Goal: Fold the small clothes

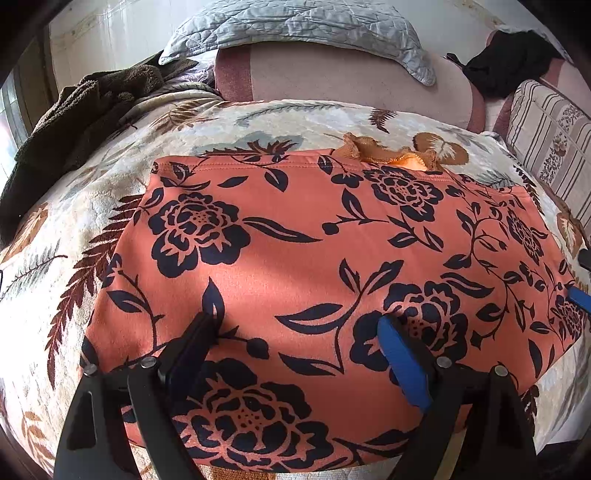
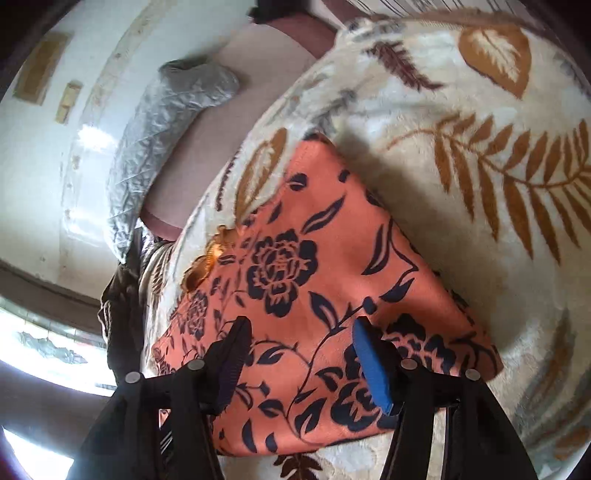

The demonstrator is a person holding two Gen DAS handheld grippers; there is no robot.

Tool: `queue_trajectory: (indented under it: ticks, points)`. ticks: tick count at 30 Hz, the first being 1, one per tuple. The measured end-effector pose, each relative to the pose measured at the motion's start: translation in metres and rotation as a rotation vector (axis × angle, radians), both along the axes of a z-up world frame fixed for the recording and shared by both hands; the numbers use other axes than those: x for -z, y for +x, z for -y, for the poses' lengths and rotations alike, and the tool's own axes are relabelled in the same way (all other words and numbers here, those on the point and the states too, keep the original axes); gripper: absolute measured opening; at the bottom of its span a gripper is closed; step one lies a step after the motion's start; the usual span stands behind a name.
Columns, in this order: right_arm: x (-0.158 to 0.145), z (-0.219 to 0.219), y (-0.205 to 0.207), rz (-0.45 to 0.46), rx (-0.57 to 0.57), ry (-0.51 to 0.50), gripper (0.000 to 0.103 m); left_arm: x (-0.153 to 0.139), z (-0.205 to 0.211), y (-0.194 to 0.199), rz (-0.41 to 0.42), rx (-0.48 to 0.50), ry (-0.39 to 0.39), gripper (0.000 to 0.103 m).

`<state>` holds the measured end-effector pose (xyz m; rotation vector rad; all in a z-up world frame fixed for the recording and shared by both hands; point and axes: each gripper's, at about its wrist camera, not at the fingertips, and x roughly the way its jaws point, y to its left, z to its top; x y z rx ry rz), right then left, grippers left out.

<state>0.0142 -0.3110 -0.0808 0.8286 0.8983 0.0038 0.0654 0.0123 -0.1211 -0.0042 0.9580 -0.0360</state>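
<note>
The orange cloth (image 1: 295,258) with dark blue flowers is lying flat on the blanket (image 1: 74,229) of the bed, folded to a rough rectangle. Its far edge is running straight, with a seam along it, and a small orange frill (image 1: 388,153) is sticking out from under this edge, near the far right part. The left edge is lying clean on the blanket – the right edge is going down toward the right side of the left wrist view, where a blue pad of the right gripper (image 1: 580,295) is showing just at the border.

The left gripper (image 1: 295,321) is hanging over the near part of the cloth with its jaws wide apart, and nothing is being clamped between them. The right gripper (image 2: 299,332) is standing above the corner region of the cloth, also with its jaws apart; they are opening a little, and the cloth is lying below them, not pinched.

Around the cloth there is open blanket on the left, on the far side and on the right – much free room for moving. Farther back a grey quilted pillow (image 1: 295,29) is lying on a pink cushion (image 1: 351,81), a brown fuzzy garment (image 1: 85,107) is lying at the far left, and a black cloth (image 1: 513,62) is resting at the far right, all well apart from the orange cloth.
</note>
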Motion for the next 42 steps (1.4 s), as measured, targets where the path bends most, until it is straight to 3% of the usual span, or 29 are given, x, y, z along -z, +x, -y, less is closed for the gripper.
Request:
queue_trajectory:
  ticks: [2,6,8,10,12,14,15,16,17,19,21,23,28,29,30,32,33,37,42]
  points:
    - [-0.010,-0.012,-0.028,0.031,-0.007,-0.014,0.079,-0.001,-0.002,0.001,-0.004,0.001,-0.011,0.090]
    - [0.016,-0.012,-0.071,-0.018,0.072,0.078,0.079,-0.002,-0.005,0.000,-0.007,-0.003,-0.033,0.090]
    - [0.037,-0.003,-0.076,-0.060,0.128,0.127,0.079,-0.002,-0.004,-0.001,-0.003,-0.007,-0.028,0.090]
    - [0.043,0.006,-0.075,-0.021,0.179,0.192,0.080,-0.002,-0.002,-0.002,0.001,-0.014,-0.021,0.090]
    - [0.038,0.014,-0.061,0.007,0.188,0.170,0.080,-0.005,-0.002,-0.003,0.007,-0.027,-0.027,0.090]
    - [0.041,0.023,-0.048,-0.007,0.221,0.180,0.073,-0.013,-0.002,-0.008,0.039,-0.050,-0.029,0.090]
    - [0.043,0.027,-0.042,-0.010,0.227,0.191,0.059,-0.020,-0.002,-0.012,0.073,-0.056,-0.032,0.090]
    - [0.042,0.028,-0.036,-0.012,0.216,0.185,0.052,-0.029,0.000,-0.018,0.115,-0.053,-0.040,0.090]
    - [0.041,0.026,-0.031,-0.016,0.208,0.172,0.044,-0.036,0.003,-0.024,0.152,-0.042,-0.044,0.090]
    - [0.038,0.022,-0.028,-0.013,0.185,0.135,0.043,-0.039,0.016,-0.029,0.182,-0.005,-0.017,0.090]
    - [0.036,0.018,-0.025,-0.017,0.162,0.079,0.047,-0.020,0.034,-0.019,0.097,0.037,0.058,0.090]
    - [0.042,0.018,-0.023,-0.030,0.149,0.086,0.060,0.008,0.045,-0.006,-0.025,0.045,0.117,0.091]
    - [0.039,0.013,-0.013,-0.043,0.142,0.045,0.063,-0.016,0.048,-0.019,0.094,0.045,0.092,0.090]
    - [0.039,0.011,-0.009,-0.047,0.130,0.015,0.055,-0.015,0.049,-0.020,0.096,0.041,0.104,0.090]
    - [0.038,0.009,-0.005,-0.057,0.119,-0.031,0.037,-0.009,0.049,-0.017,0.071,0.046,0.117,0.090]
    - [0.039,0.006,0.002,-0.088,0.092,-0.083,0.028,0.009,0.047,-0.007,-0.010,0.041,0.126,0.092]
    - [0.036,0.004,0.005,-0.096,0.083,-0.106,0.022,0.009,0.046,-0.008,0.008,0.034,0.114,0.093]
    - [0.000,-0.018,0.015,-0.060,0.035,-0.251,0.015,0.000,0.040,-0.008,-0.003,0.030,0.070,0.093]
    - [-0.064,-0.071,0.018,0.087,-0.056,-0.421,0.013,-0.008,0.023,-0.009,0.000,0.007,0.004,0.093]
